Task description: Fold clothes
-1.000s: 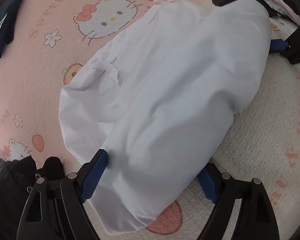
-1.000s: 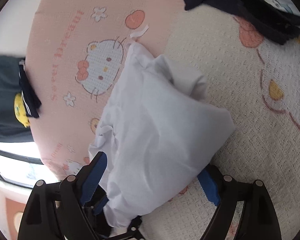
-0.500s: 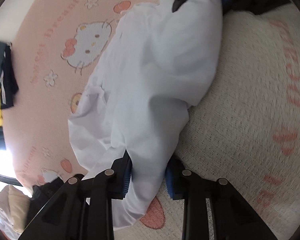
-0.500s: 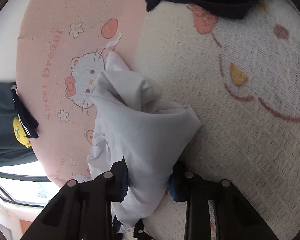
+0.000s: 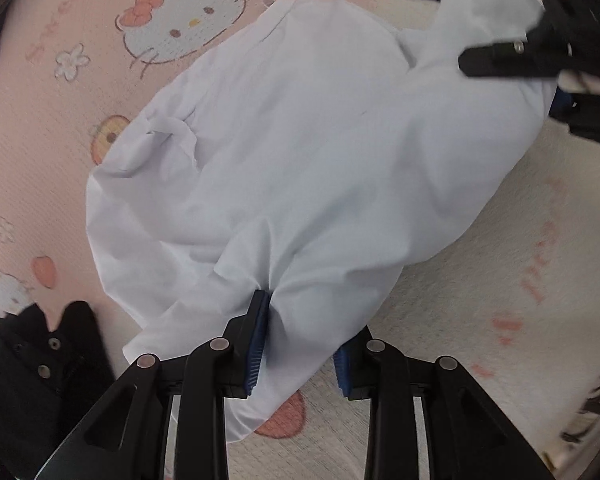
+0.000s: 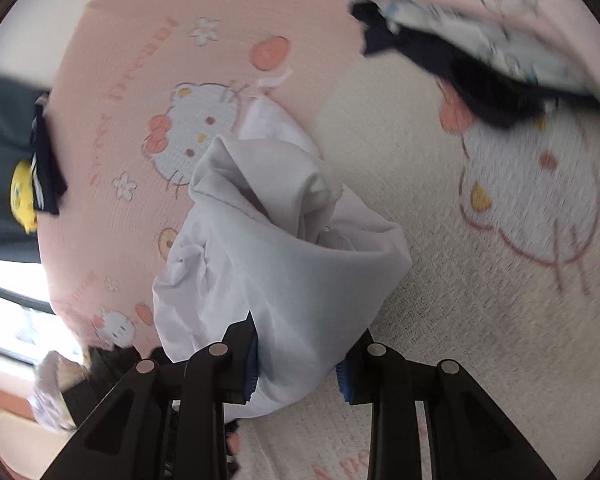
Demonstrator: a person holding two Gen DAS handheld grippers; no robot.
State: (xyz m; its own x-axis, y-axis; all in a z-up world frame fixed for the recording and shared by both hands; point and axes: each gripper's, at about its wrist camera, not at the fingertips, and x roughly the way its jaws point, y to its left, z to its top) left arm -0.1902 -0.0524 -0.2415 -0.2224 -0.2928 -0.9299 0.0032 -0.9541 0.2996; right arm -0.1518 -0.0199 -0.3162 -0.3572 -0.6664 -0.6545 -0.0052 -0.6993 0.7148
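Across the middle of the pink and cream cartoon-cat bedspread [image 5: 500,240], a rumpled white cotton garment [image 5: 300,140] is lying in a loose heap, straddling the line where the pink half is meeting the cream half. In the left wrist view the left gripper [image 5: 300,344] is pinching the near hem of the garment: cloth is filling the gap between its blue pads [image 5: 258,340], and the jaws are standing only partly closed around the bunched fabric. At the far right of that view the right gripper [image 5: 540,68] is biting into the opposite end of the white garment, which is rising to a peak there.

In the right wrist view the right gripper [image 6: 298,364] is likewise gripping a fold of the white garment [image 6: 284,272] between narrowed jaws, and the cloth is standing up in a crumpled cone in front of it. Toward the far edge of the bedspread [image 6: 420,200] a pile of dark navy and patterned clothes [image 6: 460,64] is lying, blurred. At the left edge a dark folded garment with a yellow cartoon patch [image 6: 24,192] is resting. Near the bedspread's near left corner, a black garment with metal snaps [image 5: 48,360] is sitting just beside the white one.
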